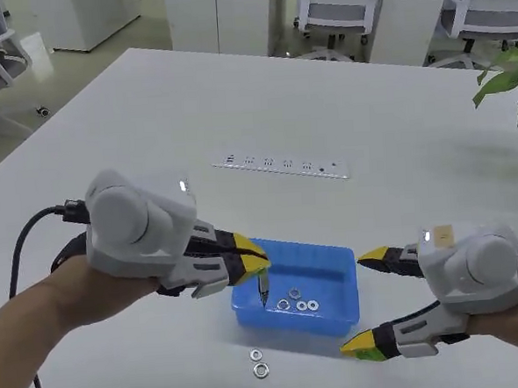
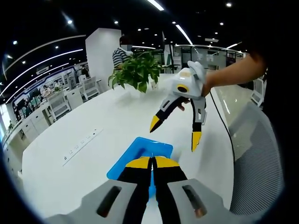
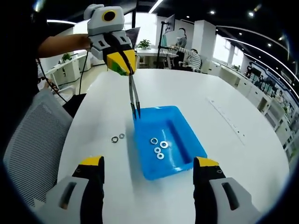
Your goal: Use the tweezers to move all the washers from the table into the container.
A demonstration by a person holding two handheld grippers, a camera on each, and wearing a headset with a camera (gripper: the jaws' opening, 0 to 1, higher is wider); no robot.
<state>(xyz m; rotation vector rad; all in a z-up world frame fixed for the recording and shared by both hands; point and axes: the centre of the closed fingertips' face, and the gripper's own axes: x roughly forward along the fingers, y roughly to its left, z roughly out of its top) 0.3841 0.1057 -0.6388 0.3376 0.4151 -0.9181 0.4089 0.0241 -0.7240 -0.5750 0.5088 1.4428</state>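
Two washers [image 1: 261,370] lie loose on the worktop [image 1: 236,107], just outside the near wall of the blue container [image 1: 325,265]; four more rest inside it. The tweezers [image 1: 263,290], clenched in the left gripper [image 1: 258,257], point down at the container's left rim. The right gripper [image 1: 354,304] hangs released beside the right wall. Bare worktop runs beyond to a power strip [image 1: 281,167].

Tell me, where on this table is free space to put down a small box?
The widest bare patch is the table beyond the power strip. A narrower one lies between the power strip and the blue container. The near edge is crowded: two washers lie before the container, flanked by the left gripper holding tweezers and the open right gripper.
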